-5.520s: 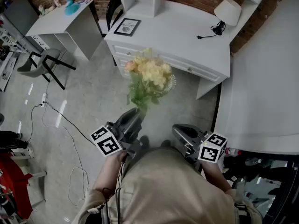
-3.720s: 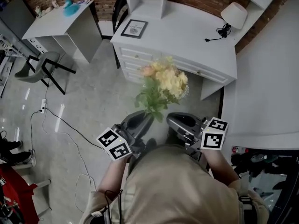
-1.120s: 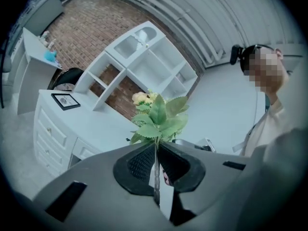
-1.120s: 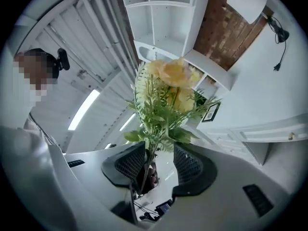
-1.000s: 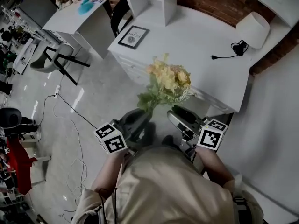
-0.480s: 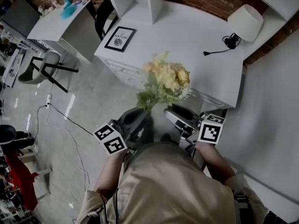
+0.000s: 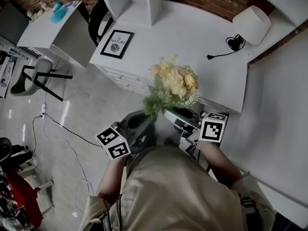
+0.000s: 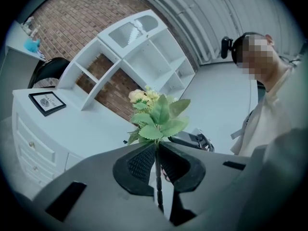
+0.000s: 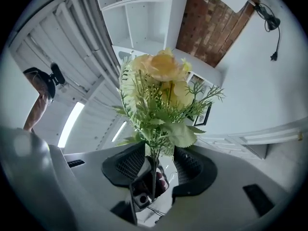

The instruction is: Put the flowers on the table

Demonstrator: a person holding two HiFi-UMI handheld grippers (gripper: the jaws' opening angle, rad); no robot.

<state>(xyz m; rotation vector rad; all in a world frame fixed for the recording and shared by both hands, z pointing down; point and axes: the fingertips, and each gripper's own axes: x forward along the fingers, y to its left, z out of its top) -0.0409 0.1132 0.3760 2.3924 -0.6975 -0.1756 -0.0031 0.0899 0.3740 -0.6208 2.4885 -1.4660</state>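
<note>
The white surface point(image 7: 192, 37) has a straight near edge with a drawer front below it. Its top is bare and wide open between a black-framed picture point(image 7: 117, 43) on the left and a black cable point(image 7: 226, 47) and white lamp shade point(image 7: 251, 24) on the right. A white shelf unit point(image 7: 130, 1) stands at its back against red brick. Grey polished floor point(image 7: 86, 105) lies open to the left. The flowers point(image 7: 173, 83) are not on the surface. They are held in the air in front of the person and, in the head view, overlap its near edge. They are a loose bunch of pale yellow and peach blooms over soft serrated green leaves and feathery sprigs. The left tool point(image 8: 156, 150) is clenched on the thin dark stem point(image 8: 156, 177), which is pinched between its black ribbed pads. The right tool point(image 9: 161, 165) is released, with its jaws standing wide. The stem and lower leaves rise between its pads without being pressed. Both tools point level toward the surface, close side by side, with their marker cubes turned outward and the person's forearms drawn in at the body.
</note>
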